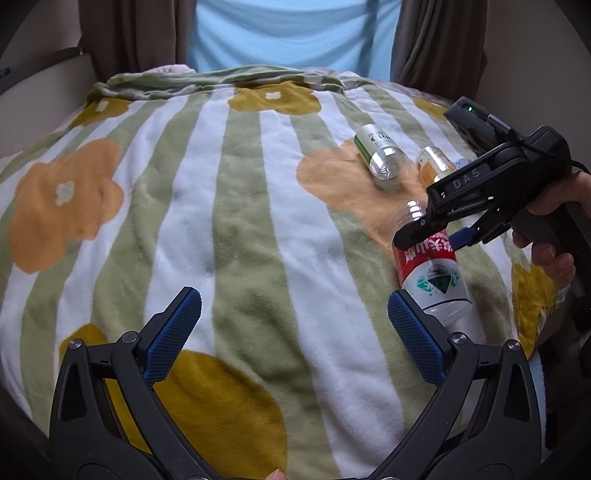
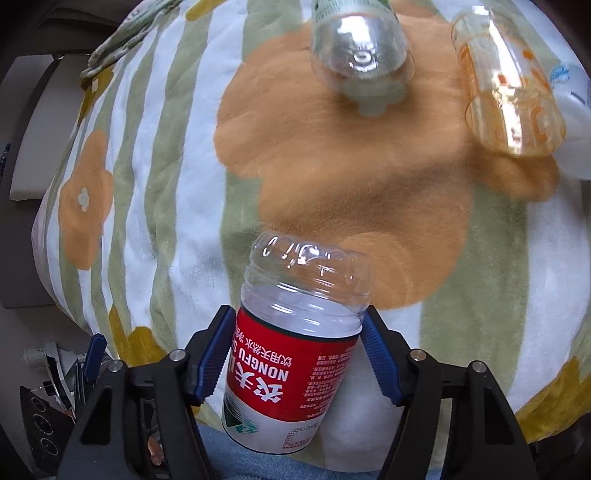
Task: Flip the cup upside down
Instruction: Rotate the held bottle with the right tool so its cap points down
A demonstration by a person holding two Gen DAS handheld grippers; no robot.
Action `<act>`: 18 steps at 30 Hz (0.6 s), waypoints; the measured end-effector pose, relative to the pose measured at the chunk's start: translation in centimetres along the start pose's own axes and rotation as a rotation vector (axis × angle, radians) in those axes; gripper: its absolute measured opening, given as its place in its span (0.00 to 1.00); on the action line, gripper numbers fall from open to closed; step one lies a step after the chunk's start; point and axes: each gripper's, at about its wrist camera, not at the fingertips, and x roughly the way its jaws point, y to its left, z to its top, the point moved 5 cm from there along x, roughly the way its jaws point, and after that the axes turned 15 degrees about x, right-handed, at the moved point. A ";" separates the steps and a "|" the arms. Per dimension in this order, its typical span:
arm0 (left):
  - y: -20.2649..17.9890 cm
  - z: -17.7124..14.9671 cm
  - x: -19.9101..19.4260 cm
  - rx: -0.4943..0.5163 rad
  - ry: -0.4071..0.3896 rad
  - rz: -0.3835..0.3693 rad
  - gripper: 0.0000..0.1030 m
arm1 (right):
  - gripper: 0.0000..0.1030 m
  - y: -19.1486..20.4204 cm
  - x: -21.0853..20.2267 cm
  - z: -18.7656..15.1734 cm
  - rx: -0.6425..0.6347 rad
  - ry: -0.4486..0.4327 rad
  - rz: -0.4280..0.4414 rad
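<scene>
The cup point(image 2: 295, 354) is a cut clear plastic bottle with a red and white label. It stands tilted on the flowered blanket point(image 2: 155, 184), clear ribbed closed end up and away from the camera, white end down. My right gripper point(image 2: 297, 314) is shut on it, blue pads pressing the label on both sides. The left wrist view shows the same cup point(image 1: 432, 273) at the right with the right gripper point(image 1: 430, 240) clamped around its upper part. My left gripper point(image 1: 294, 297) is open over the blanket to the cup's left, holding nothing.
Two more cut-bottle cups lie on their sides beyond: a green-labelled clear one point(image 2: 360, 48) and an orange-tinted one point(image 2: 509, 92), with a white object point(image 2: 572, 110) beside it. A person in a light blue shirt point(image 1: 288, 33) is at the far edge. A hand point(image 1: 554, 254) holds the right gripper's handle.
</scene>
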 end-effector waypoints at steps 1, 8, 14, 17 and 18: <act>0.0 0.0 0.0 -0.002 0.001 0.000 0.98 | 0.62 0.5 -1.1 0.0 -0.039 -0.054 0.005; 0.2 -0.3 0.3 -0.085 -0.003 -0.040 0.98 | 0.62 2.2 -7.8 -3.3 -0.375 -0.695 0.018; 0.0 -0.5 -0.3 -0.070 0.014 0.003 0.98 | 0.62 1.2 -5.7 -4.2 -0.456 -0.987 -0.053; 0.0 -0.4 -0.6 -0.069 0.013 0.013 0.98 | 0.62 1.4 -4.8 -4.6 -0.506 -1.032 -0.083; 0.0 -0.4 -0.5 -0.070 0.015 0.007 0.98 | 0.62 1.5 -4.5 -4.6 -0.524 -1.033 -0.096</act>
